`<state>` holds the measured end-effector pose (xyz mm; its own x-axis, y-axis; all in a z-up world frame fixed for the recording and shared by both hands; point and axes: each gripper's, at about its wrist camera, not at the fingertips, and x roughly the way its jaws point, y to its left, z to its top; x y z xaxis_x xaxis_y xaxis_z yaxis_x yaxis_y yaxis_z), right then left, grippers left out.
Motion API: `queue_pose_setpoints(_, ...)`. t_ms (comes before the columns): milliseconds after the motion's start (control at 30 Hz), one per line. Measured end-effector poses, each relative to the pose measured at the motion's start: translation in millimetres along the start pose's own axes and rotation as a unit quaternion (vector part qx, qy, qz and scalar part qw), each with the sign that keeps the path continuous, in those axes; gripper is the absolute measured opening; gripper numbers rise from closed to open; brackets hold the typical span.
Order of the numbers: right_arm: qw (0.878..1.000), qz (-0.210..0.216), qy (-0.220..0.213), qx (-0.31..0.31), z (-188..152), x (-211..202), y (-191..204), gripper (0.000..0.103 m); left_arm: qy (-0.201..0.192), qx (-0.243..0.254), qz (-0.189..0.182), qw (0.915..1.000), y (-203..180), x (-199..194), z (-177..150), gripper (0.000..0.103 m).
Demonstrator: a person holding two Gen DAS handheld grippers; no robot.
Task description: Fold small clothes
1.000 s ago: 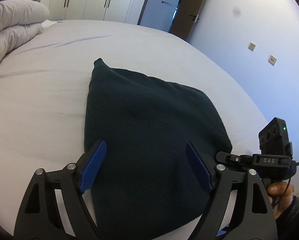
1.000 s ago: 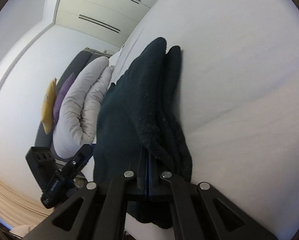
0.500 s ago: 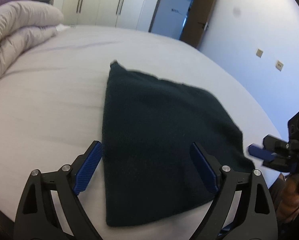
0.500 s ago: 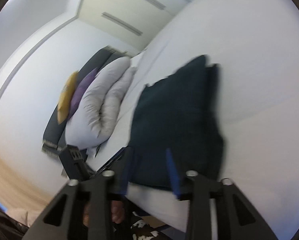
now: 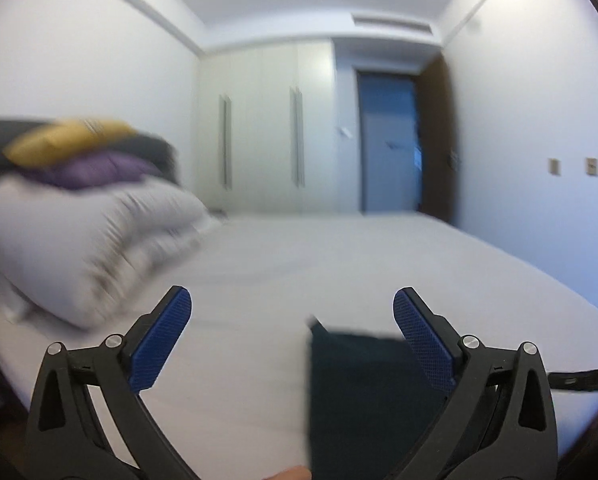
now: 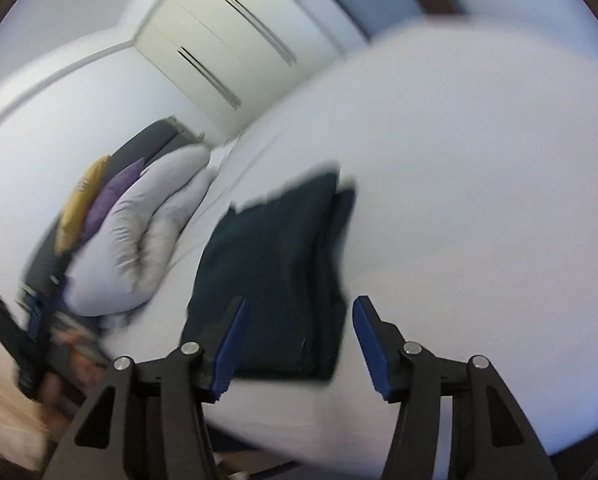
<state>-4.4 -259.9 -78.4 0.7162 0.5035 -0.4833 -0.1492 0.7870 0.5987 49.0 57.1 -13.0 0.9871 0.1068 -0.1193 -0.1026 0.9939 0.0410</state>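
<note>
Left wrist view: your left gripper (image 5: 291, 320) stands spread wide, its jaws having just opened further, nothing between the blue pads. Below it the folded dark garment (image 5: 363, 392) lies flat near the front edge of the white bed (image 5: 339, 252). Your right gripper (image 6: 299, 336), jaws just parted, hovers released above the same garment. Beyond it, a rolled duvet (image 6: 151, 236), pillows and wardrobe (image 5: 267, 128).

Right gripper (image 6: 299, 344) released the folded dark garment (image 6: 275, 280), jaws just opening; left gripper (image 5: 293, 322) widened; both lifted off.
</note>
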Motion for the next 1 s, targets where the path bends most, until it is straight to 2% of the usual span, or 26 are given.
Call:
queue_pose_setpoints(67, 0.997, -0.031, -0.051, -0.039, 10, -27, 14, 0.082, -0.008, 0.006, 0.001, 1.0000, 3, -12, 16, 0.103)
queue_pose_setpoints(100, 0.993, -0.048, -0.088, -0.061, 16, -44, 26, 0.090, -0.003, 0.019, 0.020, 0.9996, 3, -17, 26, 0.103)
queue_pose_setpoints(133, 0.986, -0.064, -0.131, -0.085, 21, -61, 40, 0.103, 0.004, 0.032, 0.036, 0.9988, 2, -19, 32, 0.103)
queue_pose_setpoints(167, 0.978, -0.075, -0.164, -0.102, 23, -74, 50, 0.103, 0.008, 0.040, 0.042, 0.9983, 1, -21, 37, 0.103)
queue_pose_setpoints(200, 0.966, -0.090, -0.206, -0.130, 27, -91, 67, 0.103, 0.010, 0.043, 0.040, 0.9982, 3, -23, 43, 0.103)
queue_pose_setpoints(233, 0.958, -0.101, -0.227, -0.147, 29, -99, 78, 0.103, 0.011, 0.037, 0.035, 0.9986, 6, -26, 48, 0.103)
queue_pose_setpoints(333, 0.935, -0.126, -0.277, -0.183, 36, -119, 113, 0.103, 0.033, 0.025, 0.027, 0.9988, 12, -35, 58, 0.103)
queue_pose_setpoints(400, 0.929, -0.118, -0.294, -0.190, 40, -132, 127, 0.103, 0.054, 0.032, 0.029, 0.9976, 9, -34, 59, 0.103)
queue_pose_setpoints(467, 0.932, -0.116, -0.287, -0.188, 45, -138, 137, 0.103, 0.080, 0.023, 0.010, 0.9964, 7, -34, 57, 0.103)
queue_pose_setpoints(567, 0.939, -0.124, -0.260, -0.190, 46, -133, 147, 0.103, 0.133, 0.015, -0.005, 0.9910, -1, -27, 36, 0.103)
queue_pose_setpoints(700, 0.955, -0.152, -0.169, -0.193, 34, -103, 147, 0.103, 0.200, 0.018, -0.029, 0.9792, -18, -12, 2, 0.103)
queue_pose_setpoints(800, 0.963, -0.184, -0.106, -0.163, 25, -80, 133, 0.103, 0.253, 0.020, -0.033, 0.9666, -22, 10, -26, 0.103)
queue_pose_setpoints(900, 0.970, -0.204, -0.051, -0.120, 20, -59, 113, 0.103, 0.283, 0.009, -0.035, 0.9584, -22, 27, -47, 0.103)
queue_pose_setpoints(1000, 0.969, -0.215, -0.041, -0.116, 14, -53, 108, 0.103, 0.302, 0.007, -0.033, 0.9526, -18, 46, -68, 0.103)
